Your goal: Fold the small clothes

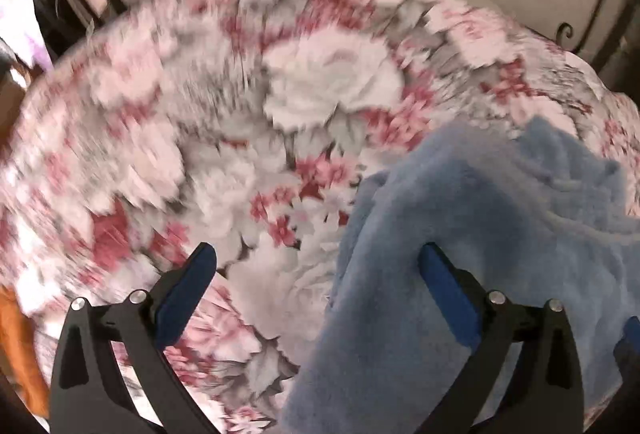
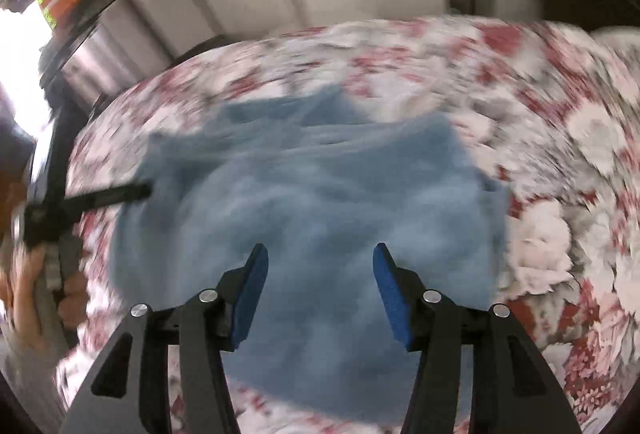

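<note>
The left gripper (image 1: 318, 274) hangs with jaws wide and empty above the flowered pink and grey bedspread (image 1: 200, 138), at the left edge of the fluffy light blue fleece garment (image 2: 312, 202). The garment lies crumpled on the bed. The right gripper (image 2: 320, 286) is over its middle, jaws half apart, holding nothing. I think it is best to pinch two corners and pull the cloth flat first.
</note>
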`<state>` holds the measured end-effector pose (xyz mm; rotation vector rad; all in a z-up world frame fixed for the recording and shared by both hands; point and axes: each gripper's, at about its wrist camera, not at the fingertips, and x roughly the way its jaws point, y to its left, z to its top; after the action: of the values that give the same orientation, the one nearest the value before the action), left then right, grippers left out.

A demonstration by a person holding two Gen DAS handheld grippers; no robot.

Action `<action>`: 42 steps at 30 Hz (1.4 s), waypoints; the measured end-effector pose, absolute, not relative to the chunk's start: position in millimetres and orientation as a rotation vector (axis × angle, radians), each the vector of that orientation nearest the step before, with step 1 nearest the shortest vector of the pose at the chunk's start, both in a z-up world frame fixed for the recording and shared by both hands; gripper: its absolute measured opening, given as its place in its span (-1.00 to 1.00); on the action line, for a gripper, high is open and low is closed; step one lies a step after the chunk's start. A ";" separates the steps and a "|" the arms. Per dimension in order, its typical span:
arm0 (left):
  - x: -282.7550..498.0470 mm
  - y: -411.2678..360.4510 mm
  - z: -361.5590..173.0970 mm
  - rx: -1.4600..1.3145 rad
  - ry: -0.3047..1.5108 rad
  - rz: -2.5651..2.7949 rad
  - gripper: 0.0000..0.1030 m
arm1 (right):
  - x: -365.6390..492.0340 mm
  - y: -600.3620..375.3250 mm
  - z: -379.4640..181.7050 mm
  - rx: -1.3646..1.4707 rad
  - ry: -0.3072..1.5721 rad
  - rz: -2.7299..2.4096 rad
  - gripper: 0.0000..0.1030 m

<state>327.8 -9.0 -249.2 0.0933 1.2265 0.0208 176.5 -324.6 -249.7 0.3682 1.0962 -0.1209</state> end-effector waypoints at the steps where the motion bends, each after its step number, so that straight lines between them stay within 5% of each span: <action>1: 329.8 -6.2 -253.5 0.067 1.238 0.014 0.92 | 176.7 -332.4 -255.4 0.394 1.102 -0.141 0.06; 17: 323.3 -37.8 -253.8 0.327 1.135 -0.007 0.92 | 185.9 -347.8 -277.1 0.388 1.154 -0.183 0.07; 42: 260.0 -32.3 -176.1 0.386 1.014 -0.052 0.91 | 156.1 -326.5 -198.9 0.345 1.048 -0.119 0.08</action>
<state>260.0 -32.3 -176.1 0.3858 1.0142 -0.0517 156.1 -326.5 -198.9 0.3450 1.0478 -0.1190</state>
